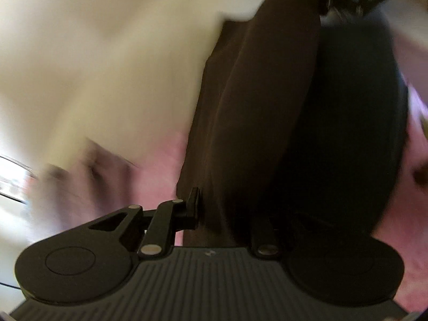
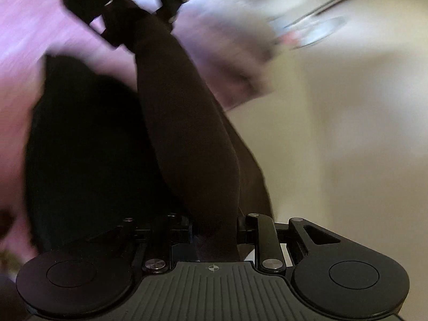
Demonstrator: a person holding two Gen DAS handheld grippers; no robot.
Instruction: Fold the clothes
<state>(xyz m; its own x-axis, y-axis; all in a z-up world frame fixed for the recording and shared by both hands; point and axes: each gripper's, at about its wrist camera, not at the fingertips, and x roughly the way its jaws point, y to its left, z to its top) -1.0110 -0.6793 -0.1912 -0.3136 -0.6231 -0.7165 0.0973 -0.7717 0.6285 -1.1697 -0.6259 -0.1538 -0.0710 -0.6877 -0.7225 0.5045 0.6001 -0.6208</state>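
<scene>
Left wrist view: the left claw (image 1: 227, 208) is seen closed down on a dark brown garment (image 1: 254, 107), the cloth pinched at the fingertips; only the left-hand finger (image 1: 194, 206) shows, the other being hidden in the fabric. From the grip the garment is stretched away as a long taut band toward the upper right of the view, where dark linkage, seemingly the other claw, is glimpsed at the edge. A darker, near-black fold (image 1: 347, 133) hangs just to the right of the band. A pink surface (image 1: 160, 165) lies beneath, blurred, with a pale wall (image 1: 93, 53) beyond.

Right wrist view: the right claw (image 2: 215, 232) is seen nipped on the same dark brown garment (image 2: 187, 133), cloth filling the narrow gap between its fingers. The band runs up and left to the left claw (image 2: 125, 26), which is clamped on its far end. A black mass of fabric (image 2: 85, 147) sags left of the band, over the pink surface (image 2: 26, 26). Fabric looks smooth, matte, unpatterned. Everything behind is heavily blurred.
</scene>
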